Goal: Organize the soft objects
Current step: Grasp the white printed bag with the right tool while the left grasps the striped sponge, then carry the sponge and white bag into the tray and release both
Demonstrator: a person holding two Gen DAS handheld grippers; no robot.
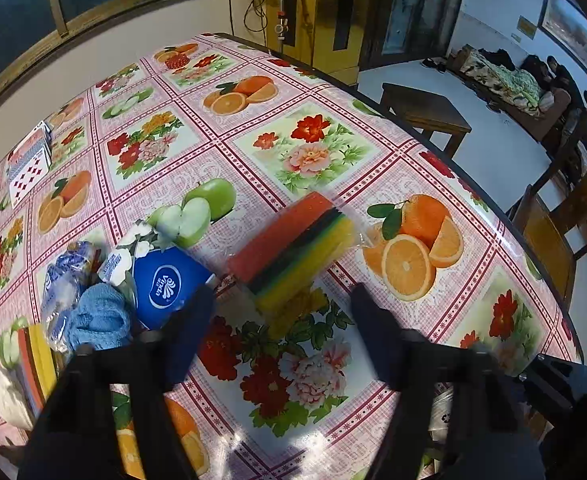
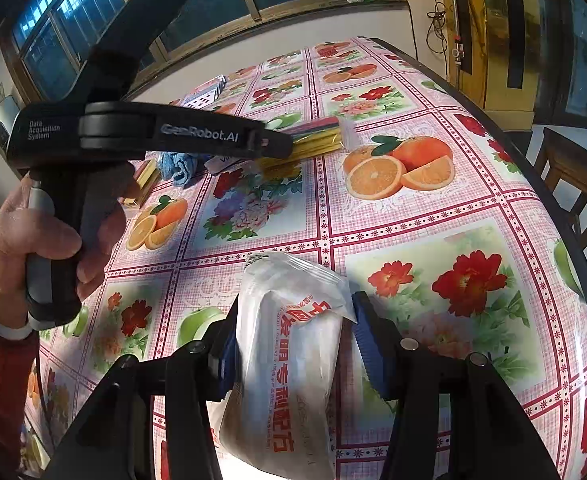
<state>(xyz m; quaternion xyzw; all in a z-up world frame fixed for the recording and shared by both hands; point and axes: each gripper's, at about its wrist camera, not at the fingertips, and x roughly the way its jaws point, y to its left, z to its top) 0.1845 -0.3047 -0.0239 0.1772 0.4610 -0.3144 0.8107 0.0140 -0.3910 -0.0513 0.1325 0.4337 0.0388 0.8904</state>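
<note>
We held our left tool [image 1: 283, 304] spread before the wrapped sponge pack [image 1: 293, 250] at twelve o'clock on the desk [image 1: 473, 292], while our right tool [image 2: 295, 330] loosely bracketed a white packet [image 2: 289, 360] whose slick film could slip free.

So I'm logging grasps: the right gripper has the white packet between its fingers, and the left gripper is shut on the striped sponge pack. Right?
Only partly. In the left wrist view the left gripper is open, just short of the striped sponge pack, which lies on the table. The right gripper does have the white packet between its fingers.
</note>
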